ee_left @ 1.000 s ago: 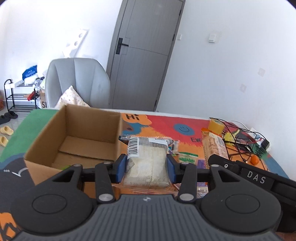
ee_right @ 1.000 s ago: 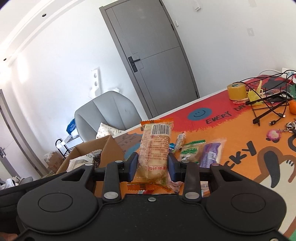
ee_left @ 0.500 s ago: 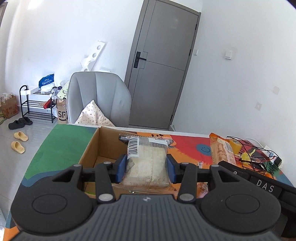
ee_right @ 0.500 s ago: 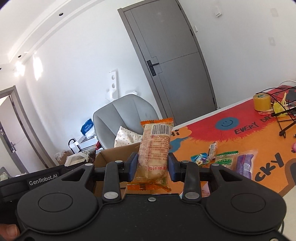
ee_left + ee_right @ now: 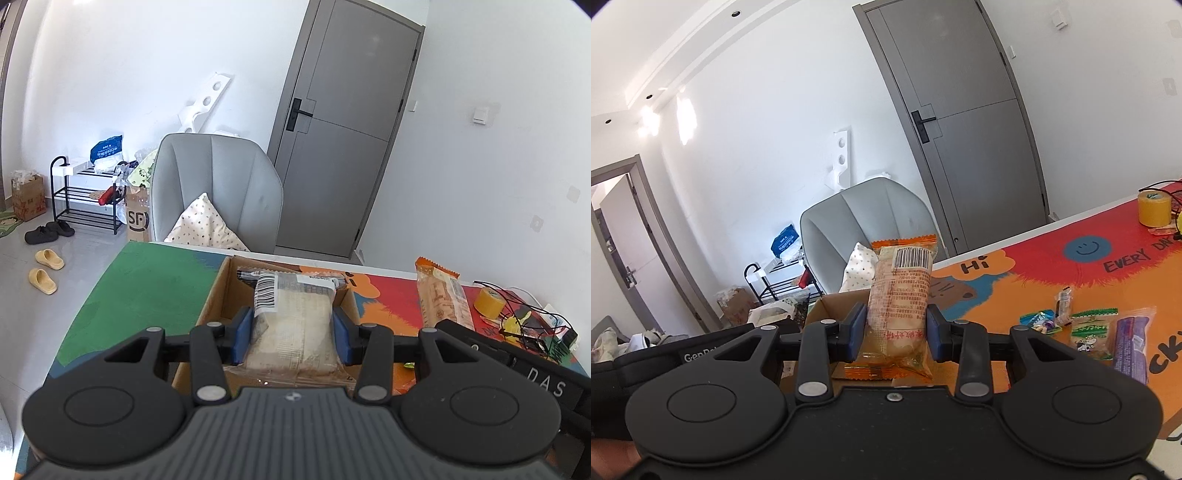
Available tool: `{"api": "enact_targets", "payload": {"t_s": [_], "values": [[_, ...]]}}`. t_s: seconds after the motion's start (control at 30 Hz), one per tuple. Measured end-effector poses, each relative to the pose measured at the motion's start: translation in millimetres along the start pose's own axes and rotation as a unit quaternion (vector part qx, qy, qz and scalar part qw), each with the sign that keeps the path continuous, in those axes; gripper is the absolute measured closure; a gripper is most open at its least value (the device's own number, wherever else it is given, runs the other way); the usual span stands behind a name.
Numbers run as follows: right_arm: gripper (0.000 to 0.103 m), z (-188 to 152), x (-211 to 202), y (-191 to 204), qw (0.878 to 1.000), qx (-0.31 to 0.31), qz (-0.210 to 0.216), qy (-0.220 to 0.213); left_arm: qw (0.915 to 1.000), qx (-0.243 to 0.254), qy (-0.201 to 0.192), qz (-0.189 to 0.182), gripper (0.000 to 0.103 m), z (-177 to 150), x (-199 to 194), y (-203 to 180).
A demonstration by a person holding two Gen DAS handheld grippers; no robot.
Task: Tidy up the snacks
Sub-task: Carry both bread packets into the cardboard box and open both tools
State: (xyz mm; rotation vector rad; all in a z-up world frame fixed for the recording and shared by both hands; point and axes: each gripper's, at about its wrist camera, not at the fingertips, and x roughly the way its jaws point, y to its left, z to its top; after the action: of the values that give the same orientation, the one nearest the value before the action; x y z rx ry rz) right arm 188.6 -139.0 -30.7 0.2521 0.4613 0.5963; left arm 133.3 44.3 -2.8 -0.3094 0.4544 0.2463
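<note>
Left gripper [image 5: 291, 334] pinched a pale clear-wrapped snack pack [image 5: 291, 325] between its blue pads, held over the open cardboard box [image 5: 214, 306]. What the box held could not be told; the pack hid its floor.

Right gripper [image 5: 897, 334] pinched an orange-wrapped snack bar [image 5: 899, 306] upright, just beside the box's [image 5: 831, 306] near corner.

Table mat [image 5: 1015, 295] carried loose snacks to the right: a small green packet [image 5: 1091, 332], a purple packet [image 5: 1132, 339]. Yellow tape roll [image 5: 1154, 208] stood at the far edge.

Beyond: grey armchair [image 5: 218, 188] with dotted cushion [image 5: 207, 225], shoe rack [image 5: 85, 199], grey door [image 5: 347, 129].
</note>
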Motion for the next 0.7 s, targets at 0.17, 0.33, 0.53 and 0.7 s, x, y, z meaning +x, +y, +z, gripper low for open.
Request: {"api": "enact_targets", "payload": {"t_s": [0.17, 0.33, 0.53, 0.7], "values": [[0.068, -3, 17, 5, 1.000, 0.002, 0.006, 0.013, 0.9998, -0.016, 0.009, 0.008, 0.058, 0, 14, 11], [0.068, -4, 30, 7, 1.000, 0.010, 0.012, 0.023, 0.9997, -0.023, -0.001, 0.012, 0.054, 3, 13, 20], [0.068, -6, 40, 15, 0.999, 0.014, 0.023, 0.031, 0.9989, -0.036, -0.007, 0.028, 0.048, 3, 1, 31], [0.059, -5, 47, 23, 0.998, 0.019, 0.041, 0.042, 0.9980, -0.049, 0.001, 0.039, 0.039, 4, -3, 39]]}}
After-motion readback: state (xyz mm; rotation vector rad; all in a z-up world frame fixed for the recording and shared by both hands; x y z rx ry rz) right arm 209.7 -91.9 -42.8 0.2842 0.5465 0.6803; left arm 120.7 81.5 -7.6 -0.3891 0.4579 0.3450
